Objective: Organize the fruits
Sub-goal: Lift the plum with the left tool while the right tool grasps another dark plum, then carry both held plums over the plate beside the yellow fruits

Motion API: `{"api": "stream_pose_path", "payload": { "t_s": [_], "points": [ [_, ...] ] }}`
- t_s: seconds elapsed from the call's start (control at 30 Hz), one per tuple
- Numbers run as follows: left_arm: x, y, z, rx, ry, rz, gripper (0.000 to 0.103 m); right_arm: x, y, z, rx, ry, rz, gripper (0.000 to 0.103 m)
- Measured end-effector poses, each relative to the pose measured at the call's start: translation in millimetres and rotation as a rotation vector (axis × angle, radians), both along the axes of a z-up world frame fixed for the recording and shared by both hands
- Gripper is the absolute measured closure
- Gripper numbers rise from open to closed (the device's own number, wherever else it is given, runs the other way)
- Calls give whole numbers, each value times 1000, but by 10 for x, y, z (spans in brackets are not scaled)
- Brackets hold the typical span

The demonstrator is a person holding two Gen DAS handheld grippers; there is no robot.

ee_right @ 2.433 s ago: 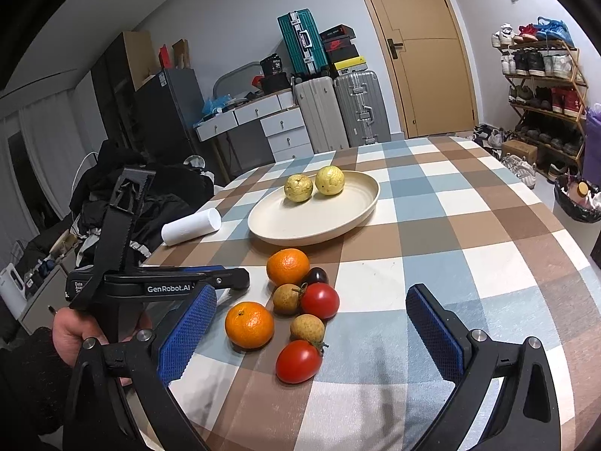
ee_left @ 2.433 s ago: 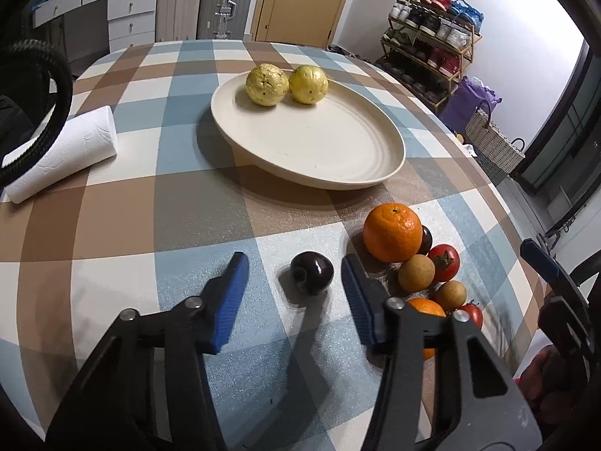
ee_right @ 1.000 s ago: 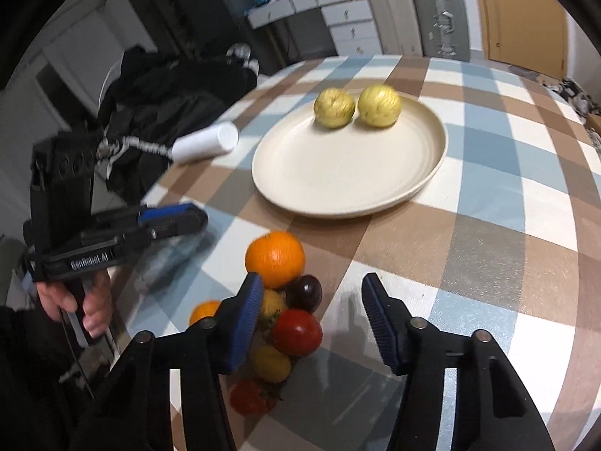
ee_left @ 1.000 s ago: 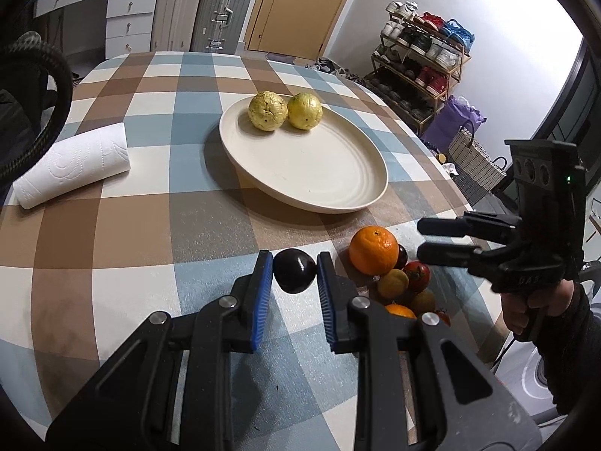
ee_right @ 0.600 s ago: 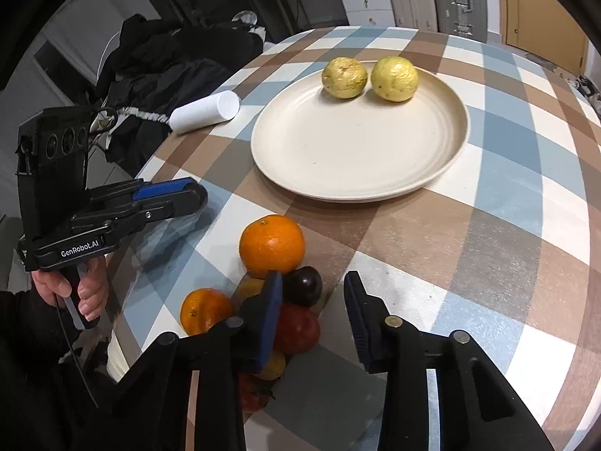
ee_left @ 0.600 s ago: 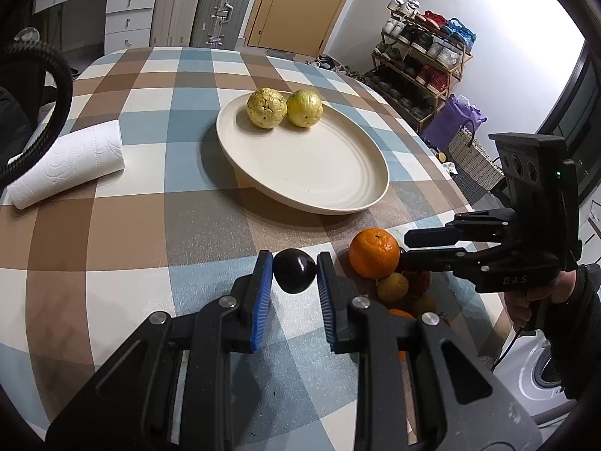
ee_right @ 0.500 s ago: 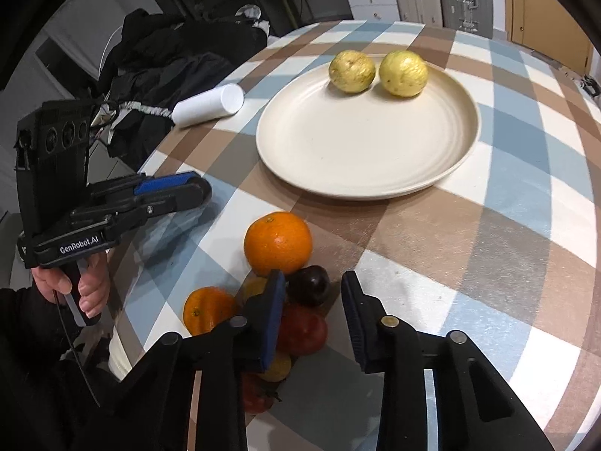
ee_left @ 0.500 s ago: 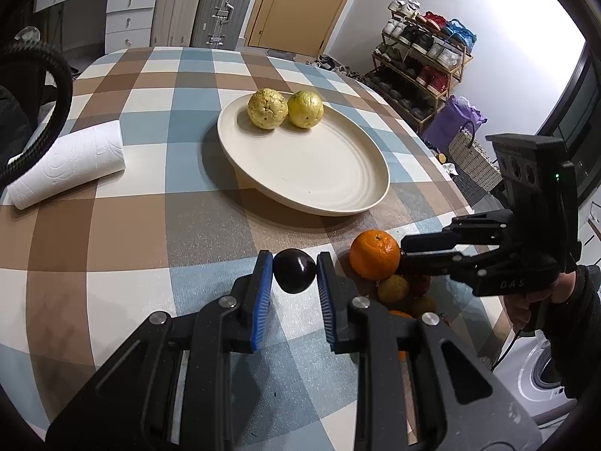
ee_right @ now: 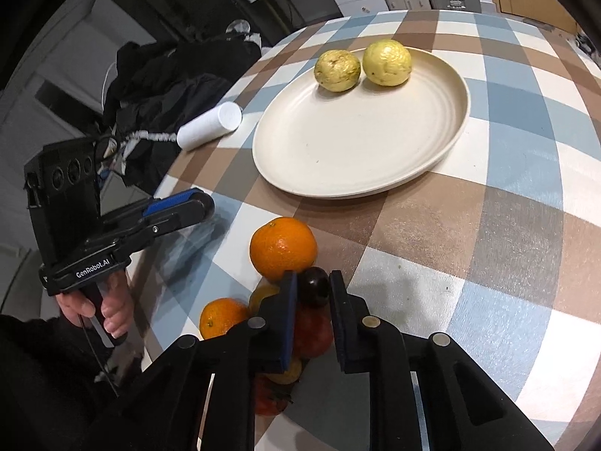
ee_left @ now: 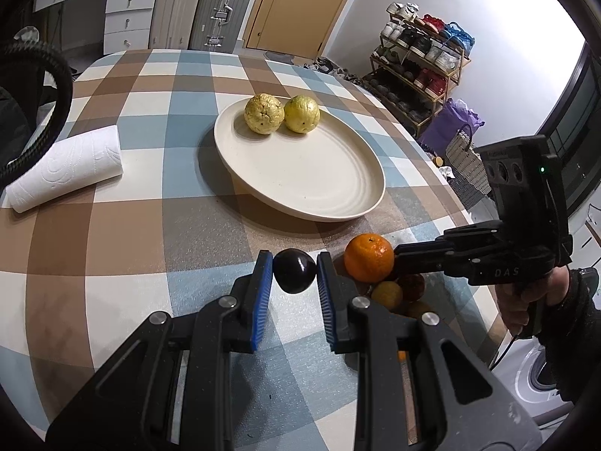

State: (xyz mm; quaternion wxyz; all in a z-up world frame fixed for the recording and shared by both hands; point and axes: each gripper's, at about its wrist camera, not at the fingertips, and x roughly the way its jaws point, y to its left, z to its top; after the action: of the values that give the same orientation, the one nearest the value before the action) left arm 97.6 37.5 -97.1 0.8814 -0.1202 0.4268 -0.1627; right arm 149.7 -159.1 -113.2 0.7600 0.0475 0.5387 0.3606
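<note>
a dark plum point(ee_left: 293, 270) is clamped in the left gripper point(ee_left: 292, 274), clear of the table; a second plum point(ee_right: 314, 286) is pinched by the right gripper point(ee_right: 314, 293) in the fruit pile. both are best lifted straight, then carried toward the plate point(ee_left: 338, 203) at 12 o'clock.

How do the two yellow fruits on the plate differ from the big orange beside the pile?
The yellow fruits sit on the plate, while the big orange rests on the tablecloth. The yellow fruits look dull, blotchy and wrinkled; the big orange is bright and even-coloured. Both kinds are round, and neither is held.
</note>
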Motion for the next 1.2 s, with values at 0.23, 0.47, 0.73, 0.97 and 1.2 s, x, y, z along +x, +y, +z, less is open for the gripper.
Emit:
{"api": "stream_pose_path", "payload": {
  "t_s": [0.23, 0.47, 0.73, 0.97, 1.2],
  "points": [
    [1, 13, 31, -4, -9, 4, 82, -24, -210, 72, 108, -21, -70, 86],
    [42, 1, 89, -4, -26, 7, 82, -25, -370, 211, 204, -75, -136, 86],
    [274, 13, 338, 7, -77, 12, 82, 138, -484, 488, 304, -139, -195, 86],
    [660, -5, 542, 23, -110, 17, 82, 497, -527, 649, 341, -171, -226, 86],
    [1135, -26, 476, 49, -94, 31, 82, 976, -508, 600, 331, -178, -269, 86]
  ]
}}
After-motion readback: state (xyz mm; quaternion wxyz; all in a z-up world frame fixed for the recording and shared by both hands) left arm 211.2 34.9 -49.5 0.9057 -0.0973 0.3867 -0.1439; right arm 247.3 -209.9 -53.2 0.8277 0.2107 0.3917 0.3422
